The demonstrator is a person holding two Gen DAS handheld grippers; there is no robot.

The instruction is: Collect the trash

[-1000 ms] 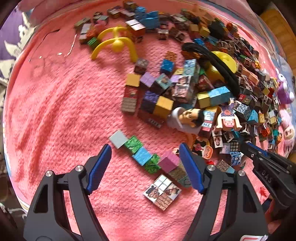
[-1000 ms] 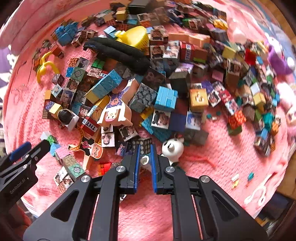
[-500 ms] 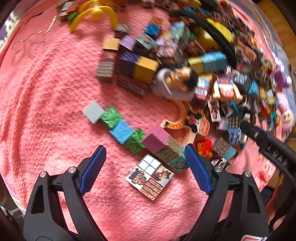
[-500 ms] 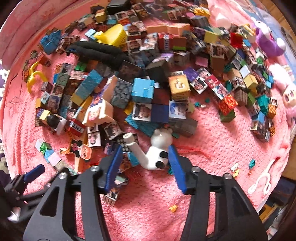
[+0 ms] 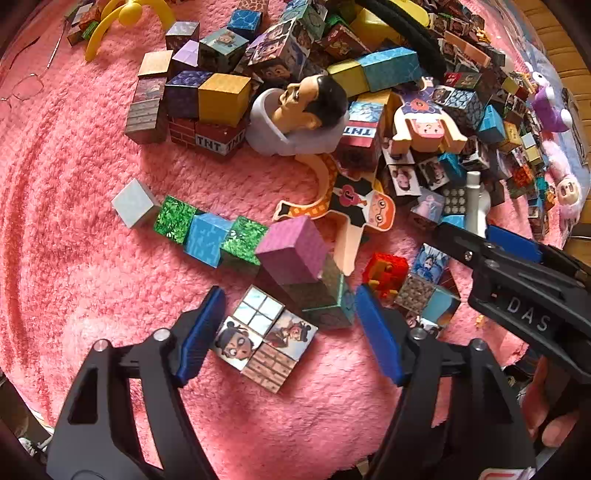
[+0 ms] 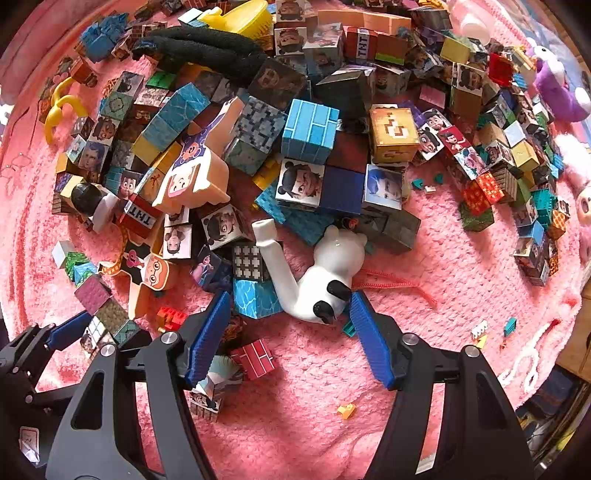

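My left gripper (image 5: 289,306) is open low over the pink blanket (image 5: 74,229). A flat four-picture block (image 5: 264,338) and the dark end of a block chain with a purple block (image 5: 291,249) lie between its fingers. My right gripper (image 6: 290,301) is open too. A white animal figure with black paws (image 6: 321,269) lies on its side on the blanket, its lower end between the blue pads (image 6: 208,332). The left wrist view shows the right gripper (image 5: 517,273) at its right edge. Loose scraps lie nearby: a red thread (image 6: 391,284) and a small yellow bit (image 6: 346,410).
A dense heap of printed cubes (image 6: 310,129) covers the blanket ahead, with a doll head in a white bowl (image 5: 299,110), flat cardboard figures (image 5: 424,118), a black sock (image 6: 199,48), a yellow toy (image 5: 125,14) and plush animals (image 6: 557,88). A white cord (image 6: 528,363) lies at right. Spectacles (image 5: 22,85) lie at left.
My right gripper has opened and let go of the white figure, which now lies on the blanket. My left gripper has moved forward and down over the block chain and narrowed a little.
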